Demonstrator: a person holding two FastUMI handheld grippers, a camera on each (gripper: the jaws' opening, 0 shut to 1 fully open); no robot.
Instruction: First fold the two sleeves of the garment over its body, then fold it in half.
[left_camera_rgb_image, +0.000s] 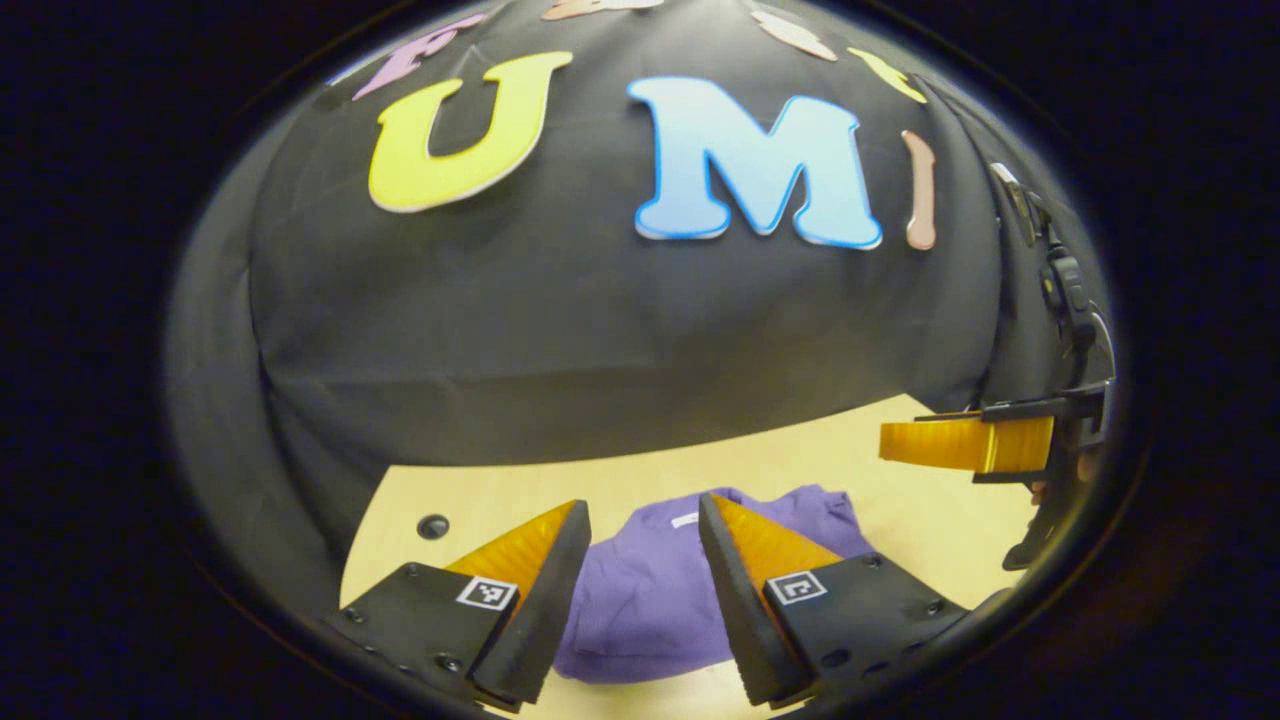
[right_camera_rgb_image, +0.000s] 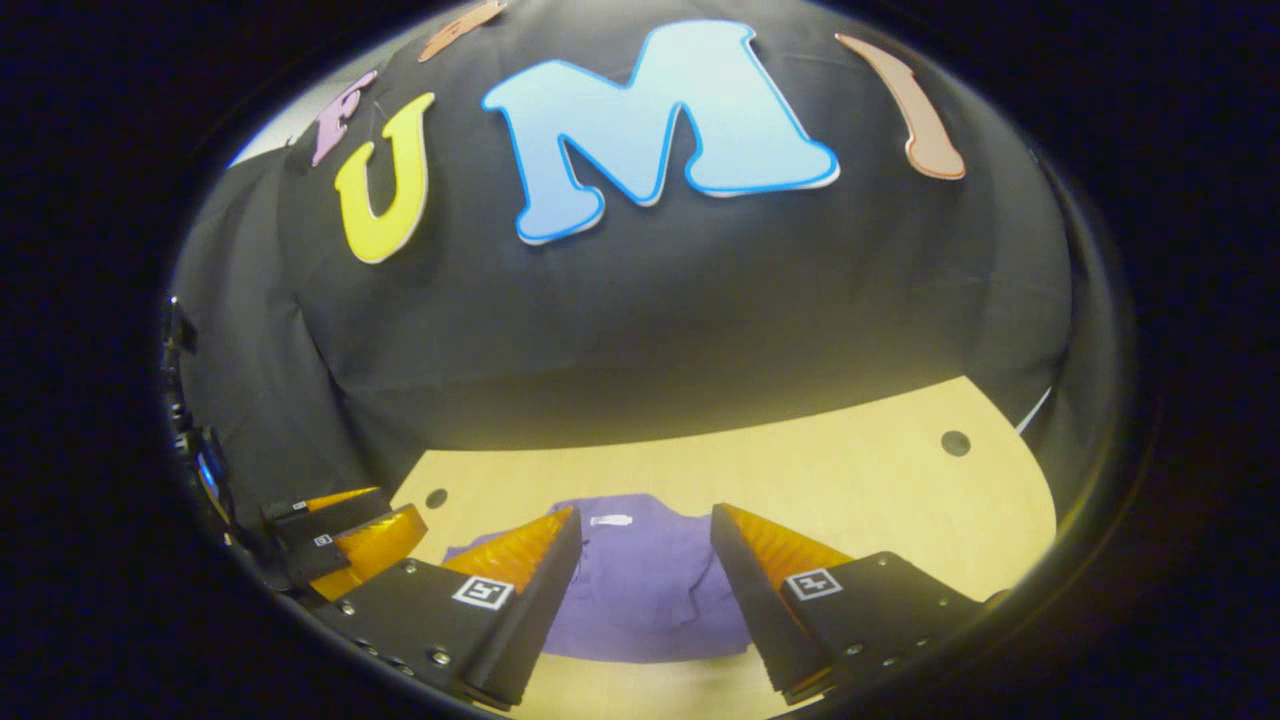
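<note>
While both tools hang above the counter (right_camera_rgb_image: 850, 480), the purple garment (left_camera_rgb_image: 650, 580) lies low in the middle of each view, already bunched into a compact shape, its white neck label (right_camera_rgb_image: 611, 520) facing up. The left hand-held gripper (left_camera_rgb_image: 640, 590) is released, fingers spread with nothing between them; the right hand-held gripper (right_camera_rgb_image: 645, 600) is likewise released. I judge the folding is largely done or awaiting a final halving: come down squarely, pinch only one edge layer, and lift slowly so the layers beneath don't drag.

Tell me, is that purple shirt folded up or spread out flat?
Folded, it seems: the purple shirt lies as a compact bundle on the table, no sleeves sticking out. Its near part sits behind the tongs.
</note>
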